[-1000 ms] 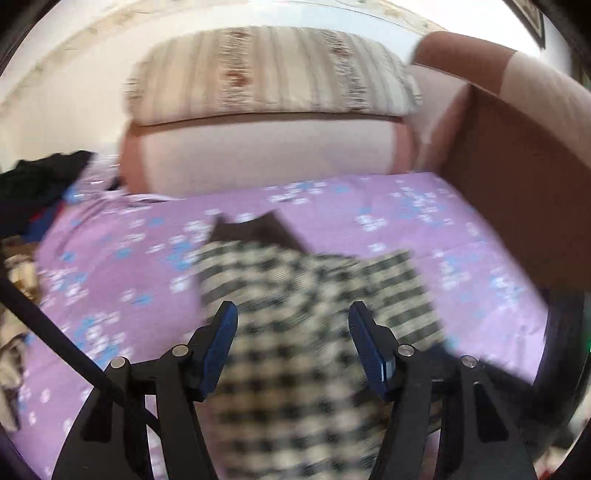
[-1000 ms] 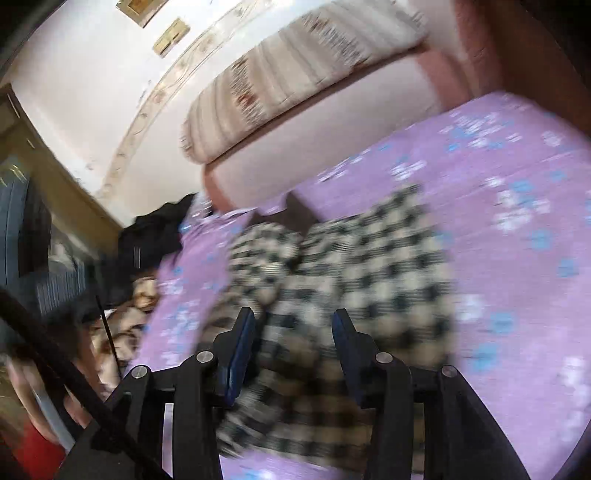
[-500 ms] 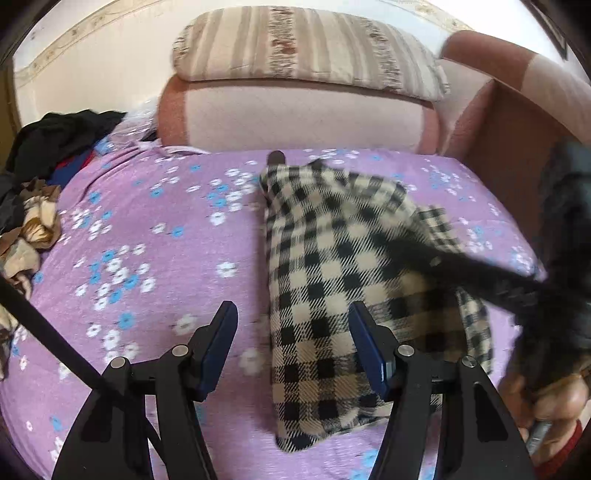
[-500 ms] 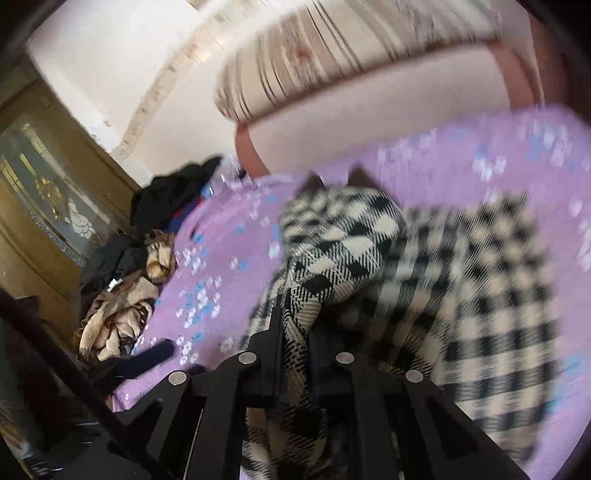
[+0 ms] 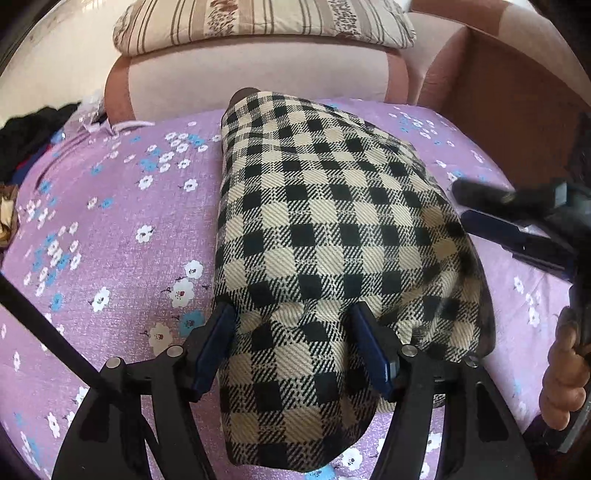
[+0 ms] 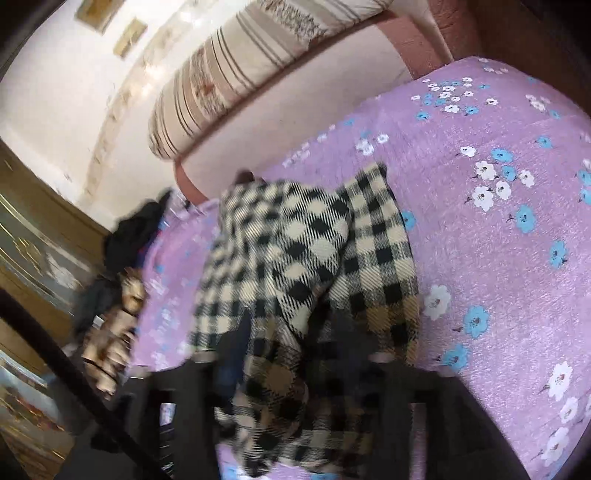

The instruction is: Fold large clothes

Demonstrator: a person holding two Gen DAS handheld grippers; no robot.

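Checked black-and-cream cloth, a large garment (image 5: 332,229), lies in a long folded bundle down the middle of a bed covered by a purple sheet (image 5: 122,229) printed with white and blue flowers. From the left wrist view, the left gripper (image 5: 295,347) sits over the near end of the garment with its blue-padded fingers (image 5: 214,347) spread wide, the fabric lying between them without being pinched. At the right edge of that view the right gripper (image 5: 517,218) reaches in from the side near the garment's right edge, held by a hand (image 5: 565,373). The right wrist view is motion-blurred; a fold of the checked cloth (image 6: 295,295) rises up between its dark fingers, but whether they clamp it I cannot tell. Behind the bed stand a pink headboard (image 5: 258,77) with a striped pillow (image 5: 266,18) on top, and a heap of dark clothes (image 5: 26,140) lies at the far left.
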